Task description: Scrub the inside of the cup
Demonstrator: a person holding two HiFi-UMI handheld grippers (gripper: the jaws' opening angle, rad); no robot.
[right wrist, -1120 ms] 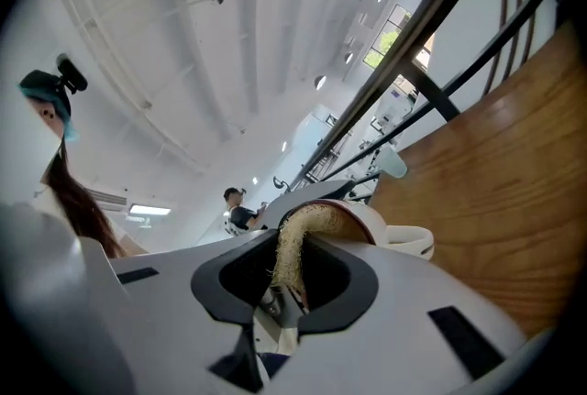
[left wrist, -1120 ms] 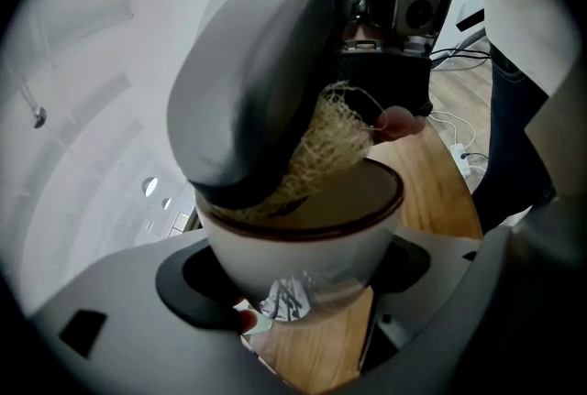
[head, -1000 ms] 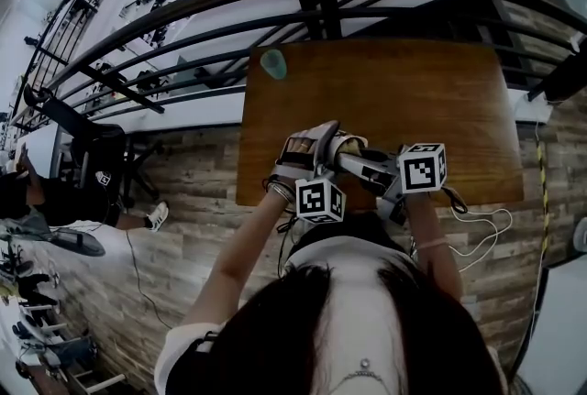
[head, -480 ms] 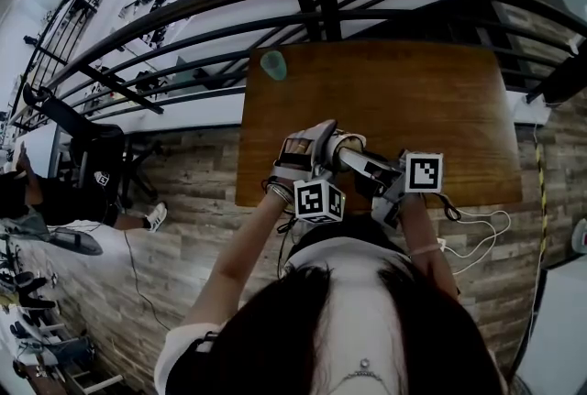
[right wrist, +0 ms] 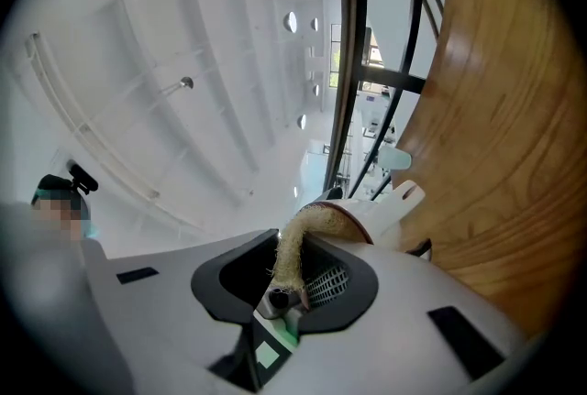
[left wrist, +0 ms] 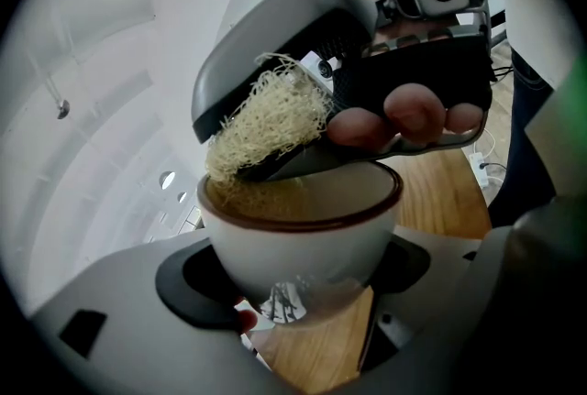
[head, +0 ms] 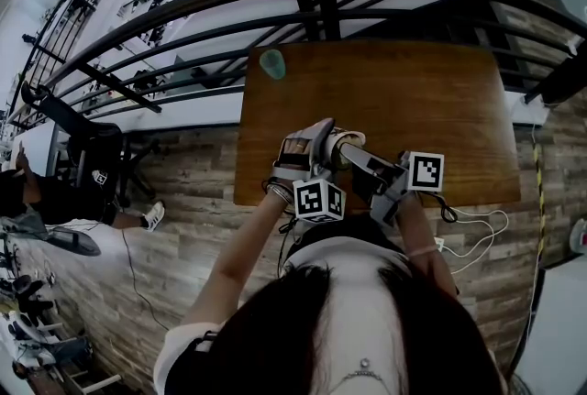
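Two tongs clamped — left tongs [left wrist: 303,281] on the cup [left wrist: 303,237], right tongs [right wrist: 289,285] on the loofah [right wrist: 292,246]; I'd sweep firmly round the inner wall.

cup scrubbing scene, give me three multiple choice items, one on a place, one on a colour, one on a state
1. Where does the scrubber reach?
A onto a plate
B into the cup
C into a sink

2. What colour is the cup's rim?
A brown
B blue
C green

3. What state is the left hand-held gripper in?
A open and empty
B shut on a spoon
C shut on the cup

Answers:
1 B, its fibres dip past the rim into the cup's mouth.
2 A, a dark brown band rings the white cup.
3 C, its two jaws press the cup's sides in the left gripper view.
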